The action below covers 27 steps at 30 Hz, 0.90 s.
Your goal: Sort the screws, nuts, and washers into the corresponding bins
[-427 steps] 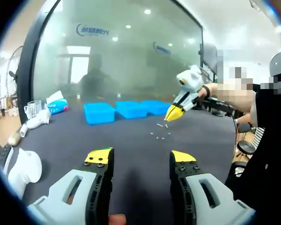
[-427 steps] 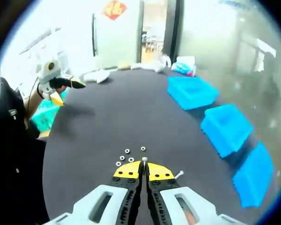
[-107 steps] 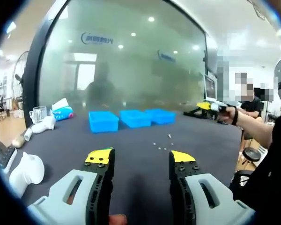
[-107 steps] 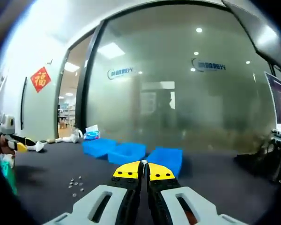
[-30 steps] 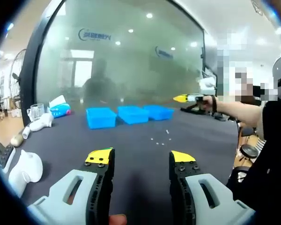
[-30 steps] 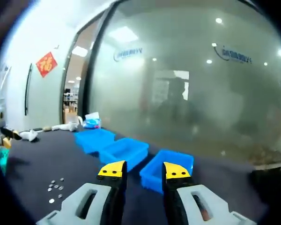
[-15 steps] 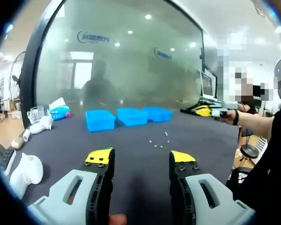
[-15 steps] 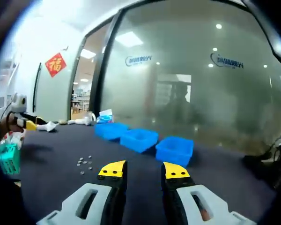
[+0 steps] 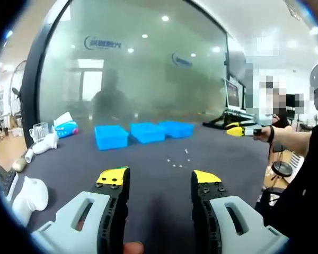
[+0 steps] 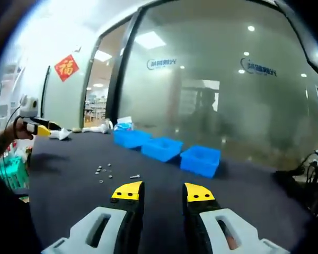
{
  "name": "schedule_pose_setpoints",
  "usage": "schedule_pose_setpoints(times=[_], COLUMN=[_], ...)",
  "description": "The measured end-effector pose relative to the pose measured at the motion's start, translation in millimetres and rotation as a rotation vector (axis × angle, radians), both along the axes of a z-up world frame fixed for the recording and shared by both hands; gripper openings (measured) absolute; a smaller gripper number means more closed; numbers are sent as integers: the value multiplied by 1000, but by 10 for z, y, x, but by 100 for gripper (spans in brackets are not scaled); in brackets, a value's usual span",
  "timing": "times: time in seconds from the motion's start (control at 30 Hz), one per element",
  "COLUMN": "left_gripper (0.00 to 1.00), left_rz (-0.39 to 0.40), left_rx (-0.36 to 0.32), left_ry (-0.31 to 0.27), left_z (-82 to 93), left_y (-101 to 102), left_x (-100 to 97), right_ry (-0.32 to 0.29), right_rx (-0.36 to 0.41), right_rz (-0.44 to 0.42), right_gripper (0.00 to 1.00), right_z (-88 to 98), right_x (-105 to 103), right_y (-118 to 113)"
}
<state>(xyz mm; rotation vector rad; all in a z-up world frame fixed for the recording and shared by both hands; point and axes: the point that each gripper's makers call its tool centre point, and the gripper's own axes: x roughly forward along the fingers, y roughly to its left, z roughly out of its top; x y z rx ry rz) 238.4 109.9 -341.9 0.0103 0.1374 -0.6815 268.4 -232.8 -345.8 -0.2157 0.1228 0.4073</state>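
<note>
Both held up off the dark table (image 10: 244,196) with nothing in them: left gripper (image 9: 160,179) wide apart, right gripper (image 10: 158,191) parted too. Little screws, nuts and washers (image 10: 107,172) lying ahead and left of the right one, nearer it. Three blue bins (image 10: 165,148) in a row past the pile; cannot see inside.

The right gripper (image 10: 162,192) is being held with its yellow-tipped jaws apart at bottom centre. Small hardware pieces (image 10: 107,172) are seen lying on the dark table (image 10: 244,198) left of centre, with three blue bins (image 10: 167,148) lined up mid-frame. The left gripper (image 10: 38,127) is seen at far left.
</note>
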Motion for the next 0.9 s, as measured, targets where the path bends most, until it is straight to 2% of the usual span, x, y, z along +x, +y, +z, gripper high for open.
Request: schedule_pose_setpoints(times=[0.3, 0.43, 0.67, 0.9], left_gripper=[45, 45, 45, 45], left_rz=[10, 13, 16, 11], left_rx=[6, 6, 8, 9], left_ry=[14, 19, 23, 33], left_z=[-74, -93, -111, -148], left_y=[46, 64, 83, 76], left_x=[-16, -19, -13, -8], right_ry=[76, 151, 208, 282], right_rx=[-106, -104, -166, -280], right_rz=[146, 215, 293, 393], right_gripper=[26, 26, 25, 25], right_z=[-115, -178, -220, -309], right_x=[109, 163, 285, 392], right_y=[238, 376, 570, 794])
